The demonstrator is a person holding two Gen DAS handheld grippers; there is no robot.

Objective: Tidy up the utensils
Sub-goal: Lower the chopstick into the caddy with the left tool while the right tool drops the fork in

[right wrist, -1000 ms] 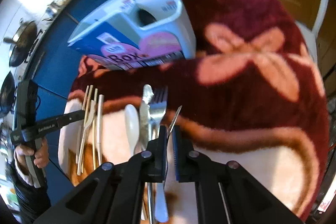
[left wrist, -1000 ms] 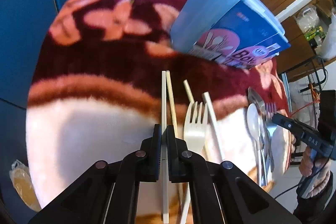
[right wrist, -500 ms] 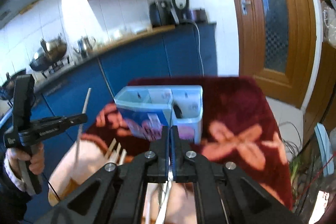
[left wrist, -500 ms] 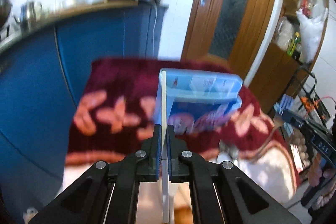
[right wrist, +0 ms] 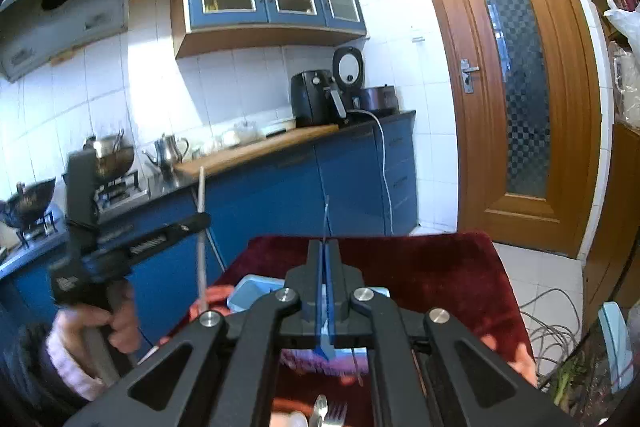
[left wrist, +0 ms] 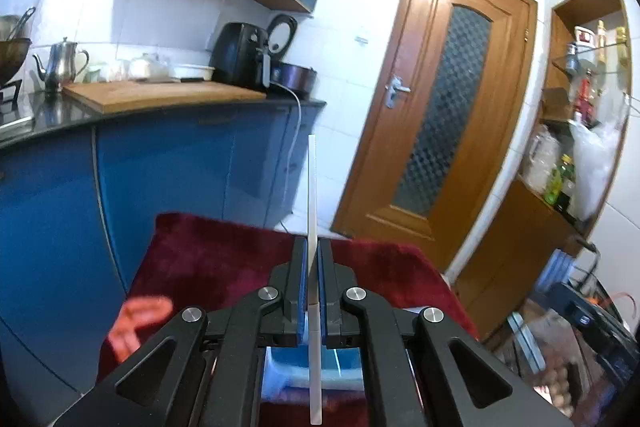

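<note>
Both claws raised off worktop since earlier frames: left claw (left wrist: 313,259) clamps white chopstick (left wrist: 312,187); right claw (right wrist: 326,259) clamps thin metal utensil (right wrist: 325,217); blue box (right wrist: 252,293) below.

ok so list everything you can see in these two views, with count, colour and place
chopstick: one, pale, upright in the left hand-held gripper
thin metal utensil: one, silver, edge-on in the right hand-held gripper; kind unclear
storage box: one, light blue, on the blanket below the grippers
blanket: one, dark red with pink pattern, over the table
spoon and fork: one each, silver, on the blanket at the bottom edge of the right view
cabinets: blue, under the counter
air fryer: one, black, on the counter
kettle: one, steel, on the counter
door: one, brown wood, right
left hand-held gripper: black, shut on the chopstick
right hand-held gripper: black, shut on the thin metal utensil
hand: one, gripping the left handle
</note>
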